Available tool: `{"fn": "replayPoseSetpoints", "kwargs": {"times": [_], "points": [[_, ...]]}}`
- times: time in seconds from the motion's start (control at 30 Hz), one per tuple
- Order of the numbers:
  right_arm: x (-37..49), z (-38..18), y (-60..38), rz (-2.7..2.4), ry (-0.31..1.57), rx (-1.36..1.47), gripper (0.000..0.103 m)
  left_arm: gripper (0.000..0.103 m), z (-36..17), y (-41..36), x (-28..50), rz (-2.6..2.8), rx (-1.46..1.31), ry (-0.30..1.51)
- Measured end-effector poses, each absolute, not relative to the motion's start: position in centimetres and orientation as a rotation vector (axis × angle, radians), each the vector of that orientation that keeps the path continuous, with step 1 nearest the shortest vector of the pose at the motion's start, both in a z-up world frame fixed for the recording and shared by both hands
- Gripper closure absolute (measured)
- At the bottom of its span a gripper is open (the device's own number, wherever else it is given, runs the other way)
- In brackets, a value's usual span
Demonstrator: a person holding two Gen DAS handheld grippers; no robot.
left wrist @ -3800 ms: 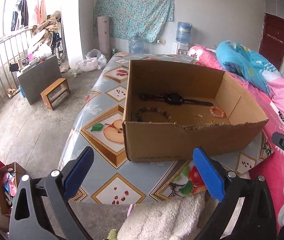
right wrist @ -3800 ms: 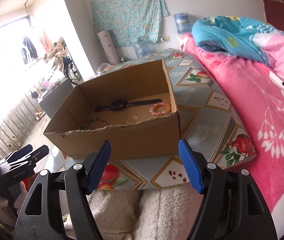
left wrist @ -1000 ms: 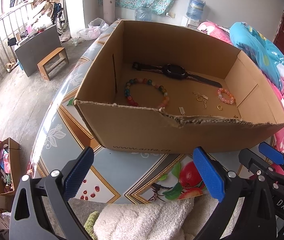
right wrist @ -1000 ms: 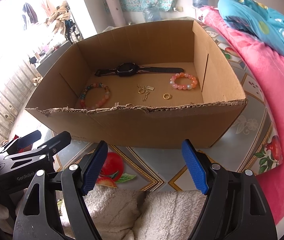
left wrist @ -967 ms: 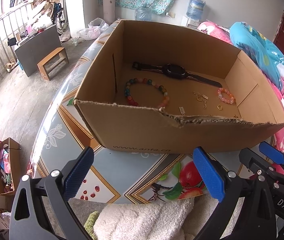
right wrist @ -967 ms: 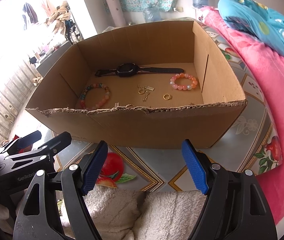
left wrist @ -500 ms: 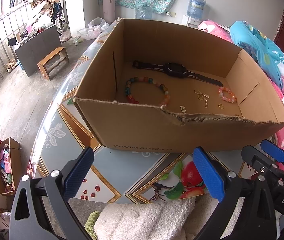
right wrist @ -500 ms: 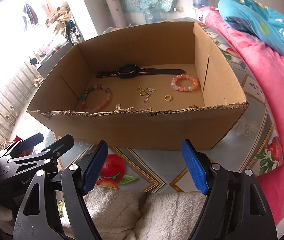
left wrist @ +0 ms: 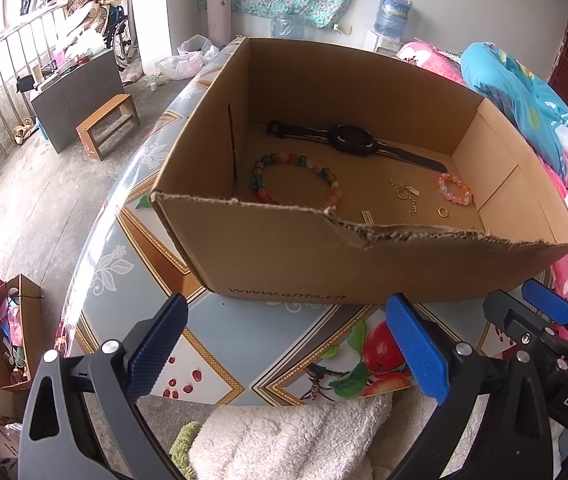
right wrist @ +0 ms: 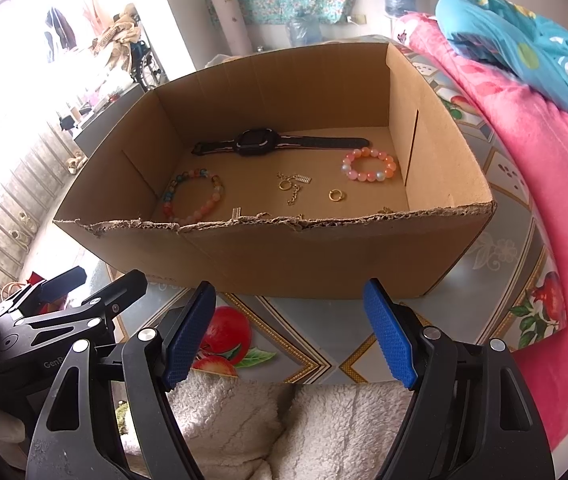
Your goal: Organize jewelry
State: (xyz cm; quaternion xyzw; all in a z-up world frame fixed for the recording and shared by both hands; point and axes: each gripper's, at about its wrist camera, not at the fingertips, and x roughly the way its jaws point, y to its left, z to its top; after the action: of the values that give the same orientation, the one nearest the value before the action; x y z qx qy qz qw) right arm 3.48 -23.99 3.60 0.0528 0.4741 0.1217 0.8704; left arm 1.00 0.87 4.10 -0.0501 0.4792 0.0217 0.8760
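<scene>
The table (left wrist: 123, 264), covered in a fruit-patterned cloth, runs ahead of both grippers, with a pink quilt (right wrist: 556, 168) off to the right of the right gripper. On the table, just ahead of both sets of fingertips, stands the box (left wrist: 284, 256), an open cardboard carton with a torn near edge; neither gripper touches it.

The left gripper (left wrist: 284, 350) hangs in front of the box's near wall with its blue pads wide apart and nothing between them. The right gripper (right wrist: 290, 334) sits beside it, likewise spread and empty, low before the same wall.

All the jewelry lies on the box floor, beyond the near wall and well ahead of the fingers. Farthest away, along the back wall, is the black watch (right wrist: 261, 142), laid flat with its strap stretched out. Nearer and to the left is the multicolored bracelet (left wrist: 296, 180). To the right, close to the right wall, lies the smaller pink bracelet (right wrist: 370, 166). Between the two bracelets is a gold chain (right wrist: 292, 190), and just right of it a small gold ring (right wrist: 336, 196). A tiny silver clip (left wrist: 368, 217) lies close behind the torn edge.
</scene>
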Motion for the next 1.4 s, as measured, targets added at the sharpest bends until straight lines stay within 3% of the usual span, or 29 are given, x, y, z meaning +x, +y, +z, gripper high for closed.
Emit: {"fn": "replayPoseSetpoints", "kwargs": {"times": [1.4], "points": [[3.64,3.43,-23.98,0.255,0.998,0.103,0.03,0.006,4.03,0.99,1.05,0.059,-0.112,1.004]]}}
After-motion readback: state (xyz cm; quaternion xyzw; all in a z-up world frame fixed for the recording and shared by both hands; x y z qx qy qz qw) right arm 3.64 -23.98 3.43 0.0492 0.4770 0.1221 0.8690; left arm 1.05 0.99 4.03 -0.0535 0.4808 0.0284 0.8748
